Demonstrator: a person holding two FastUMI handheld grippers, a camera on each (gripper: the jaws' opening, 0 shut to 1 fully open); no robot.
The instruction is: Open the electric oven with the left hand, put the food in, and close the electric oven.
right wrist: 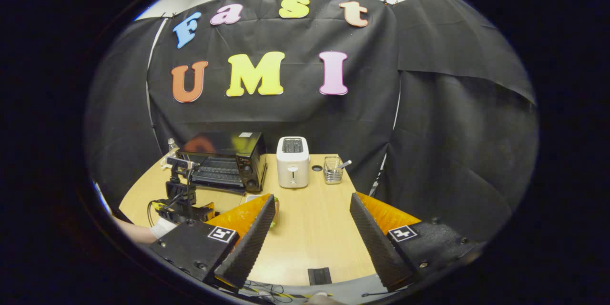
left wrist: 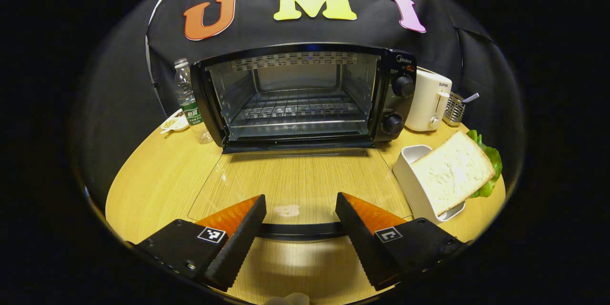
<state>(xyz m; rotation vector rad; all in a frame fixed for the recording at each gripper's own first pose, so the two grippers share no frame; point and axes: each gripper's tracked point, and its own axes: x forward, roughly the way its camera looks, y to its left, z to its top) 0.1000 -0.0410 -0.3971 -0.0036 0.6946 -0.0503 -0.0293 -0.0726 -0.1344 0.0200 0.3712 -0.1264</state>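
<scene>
Left gripper view is showing the oven (left wrist: pixel 305 97) door (left wrist: pixel 295 186) lying flat, left gripper (left wrist: pixel 300 212) gaping wide around its handle (left wrist: pixel 300 229) — bread slice (left wrist: pixel 450 171) sitting off right, leaning in its holder (left wrist: pixel 410 176) — nearer the right gripper (right wrist: pixel 312 217), also gaping empty

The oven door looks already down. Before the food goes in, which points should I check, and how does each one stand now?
1. Oven door fully open, lying flat on the table: ok.
2. Rack inside bare, with room for food: ok.
3. Left gripper free of the door handle: not ok; open fingers sit either side of the handle.
4. Bread within reach in its white holder, to the right of the door: ok.
5. Right gripper open and empty, ready to take the bread: ok.
6. Whether the oven is hot: cannot tell.
</scene>
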